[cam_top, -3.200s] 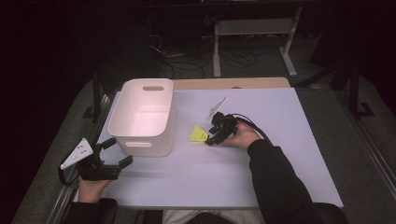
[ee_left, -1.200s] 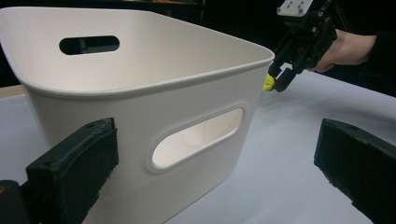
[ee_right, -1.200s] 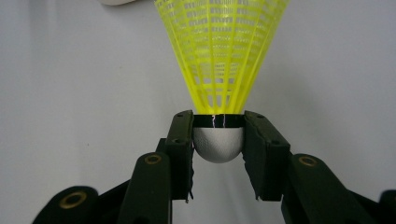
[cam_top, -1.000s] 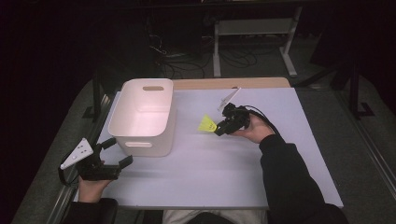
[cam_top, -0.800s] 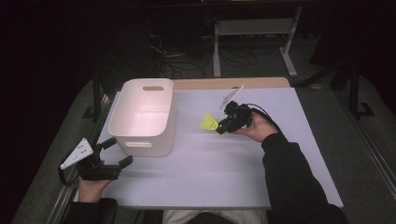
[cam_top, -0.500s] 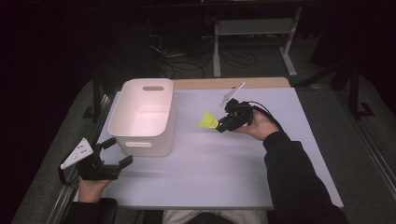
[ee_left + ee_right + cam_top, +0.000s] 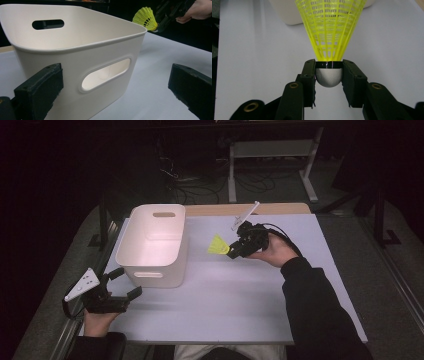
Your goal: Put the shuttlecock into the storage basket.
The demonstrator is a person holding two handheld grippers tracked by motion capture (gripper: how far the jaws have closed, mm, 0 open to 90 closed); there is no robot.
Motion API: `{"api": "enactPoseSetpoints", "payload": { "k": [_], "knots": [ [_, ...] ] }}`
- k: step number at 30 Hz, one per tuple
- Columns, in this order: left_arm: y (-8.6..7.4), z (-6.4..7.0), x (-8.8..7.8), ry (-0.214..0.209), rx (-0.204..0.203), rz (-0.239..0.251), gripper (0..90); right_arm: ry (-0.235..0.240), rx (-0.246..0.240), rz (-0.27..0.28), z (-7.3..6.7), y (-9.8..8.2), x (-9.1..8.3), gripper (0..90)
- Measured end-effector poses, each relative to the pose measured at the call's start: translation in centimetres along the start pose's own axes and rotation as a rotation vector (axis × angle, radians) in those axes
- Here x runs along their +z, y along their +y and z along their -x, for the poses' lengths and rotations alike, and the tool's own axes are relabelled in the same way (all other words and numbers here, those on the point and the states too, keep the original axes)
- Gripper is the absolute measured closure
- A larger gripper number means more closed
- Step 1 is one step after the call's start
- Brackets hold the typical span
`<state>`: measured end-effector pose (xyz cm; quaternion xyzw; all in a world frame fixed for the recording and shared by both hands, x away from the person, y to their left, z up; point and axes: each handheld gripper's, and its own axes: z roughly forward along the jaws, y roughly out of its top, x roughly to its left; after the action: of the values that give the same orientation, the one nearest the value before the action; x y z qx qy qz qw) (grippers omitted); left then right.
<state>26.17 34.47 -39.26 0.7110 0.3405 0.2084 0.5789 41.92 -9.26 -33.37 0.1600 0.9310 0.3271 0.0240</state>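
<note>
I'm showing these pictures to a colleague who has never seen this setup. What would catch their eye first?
The neon yellow shuttlecock, pinched by its white cork between the jaws of the right gripper, hangs above the middle of the pale table, skirt pointing toward the bin. Just left of it stands the white plastic bin with handle slots, and nothing shows inside it. At the near left corner the left gripper rests open, facing the bin.
</note>
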Motion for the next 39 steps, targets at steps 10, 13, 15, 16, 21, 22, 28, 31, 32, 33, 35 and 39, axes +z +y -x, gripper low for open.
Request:
{"api": "enactPoseSetpoints", "payload": {
  "k": [10, 13, 15, 16, 21, 22, 28, 31, 32, 33, 35, 39],
  "knots": [
    [0.0, 0.0, 0.0, 0.002, -0.002, -0.002, 0.0, -0.004, -0.017, 0.001, -0.5, 1.3, -1.0, 63.1],
    [0.0, 0.0, 0.0, 0.002, -0.001, -0.004, 0.0, -0.005, -0.023, -0.001, -0.6, 1.5, -1.2, 63.1],
    [0.0, 0.0, 0.0, 0.004, -0.001, -0.004, 0.0, -0.006, -0.025, 0.0, -0.6, 1.6, -1.3, 63.1],
    [0.0, 0.0, 0.0, 0.004, -0.001, -0.004, 0.0, -0.007, -0.023, -0.001, -0.6, 1.6, -1.4, 63.1],
    [0.0, 0.0, 0.0, 0.004, -0.001, -0.004, 0.0, -0.011, -0.023, 0.011, -0.6, 1.8, -1.9, 63.1],
    [0.0, 0.0, 0.0, 0.004, -0.001, -0.004, 0.0, -0.011, -0.016, 0.014, -0.6, 1.8, -2.0, 63.1],
    [0.0, 0.0, 0.0, 0.003, -0.002, -0.002, 0.0, -0.013, -0.015, 0.016, -0.7, 2.3, -2.4, 63.1],
    [0.0, 0.0, 0.0, 0.004, -0.002, -0.002, 0.0, -0.014, -0.021, 0.016, -0.8, 2.6, -2.6, 63.1],
    [0.0, 0.0, 0.0, 0.003, -0.002, -0.002, 0.0, -0.014, -0.022, 0.017, -0.8, 2.8, -2.7, 63.1],
    [0.0, 0.0, 0.0, 0.003, -0.002, -0.001, 0.0, -0.014, -0.023, 0.018, -0.9, 2.9, -2.7, 63.1],
    [0.0, 0.0, 0.0, 0.003, -0.002, 0.0, 0.0, -0.014, -0.026, 0.016, -0.9, 3.1, -2.7, 63.1],
    [0.0, 0.0, 0.0, 0.003, -0.002, 0.001, 0.0, -0.011, -0.036, 0.017, -1.1, 3.6, -2.8, 63.1]
  ]
}}
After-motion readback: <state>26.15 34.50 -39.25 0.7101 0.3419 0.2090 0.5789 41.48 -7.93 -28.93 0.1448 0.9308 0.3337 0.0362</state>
